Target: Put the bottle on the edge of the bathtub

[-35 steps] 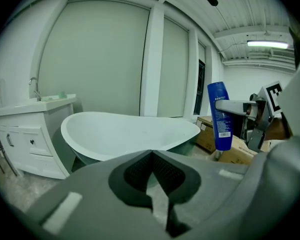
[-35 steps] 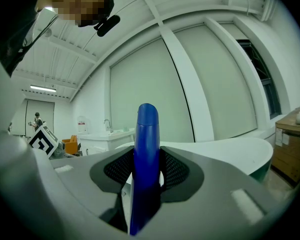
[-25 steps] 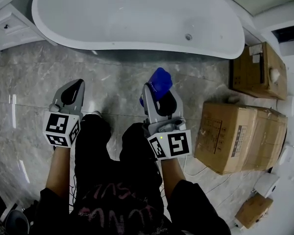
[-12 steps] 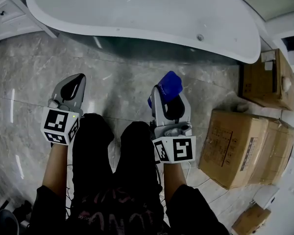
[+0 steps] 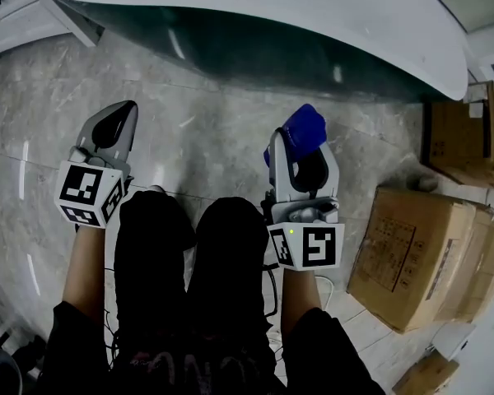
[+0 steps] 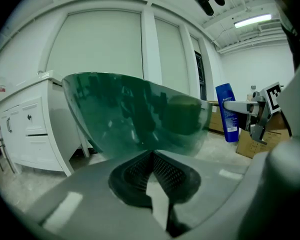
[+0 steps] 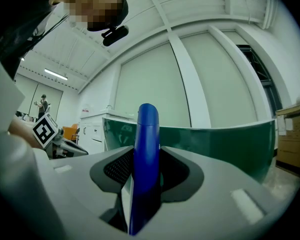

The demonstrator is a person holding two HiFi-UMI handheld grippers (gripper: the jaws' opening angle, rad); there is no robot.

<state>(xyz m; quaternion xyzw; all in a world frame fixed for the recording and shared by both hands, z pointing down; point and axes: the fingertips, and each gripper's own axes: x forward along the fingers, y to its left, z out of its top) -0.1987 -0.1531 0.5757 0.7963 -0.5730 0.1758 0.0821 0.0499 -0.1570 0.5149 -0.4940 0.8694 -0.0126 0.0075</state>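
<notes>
A blue bottle stands upright between the jaws of my right gripper, which is shut on it above the floor, short of the bathtub. In the right gripper view the bottle fills the gap between the pads, with the tub's dark green wall behind it. My left gripper hangs level with it at the left, shut with nothing in it. Its pads meet at the tip before the tub wall. That view also shows the bottle at the right.
Cardboard boxes stand on the marble floor to the right, another behind them. A white cabinet stands at the tub's left end. The person's legs in black trousers are between the two grippers.
The tub has slid toward the top of the head view, and its white inside is now mostly out of frame. Both grippers have sunk beside it, the bottle still held.
</notes>
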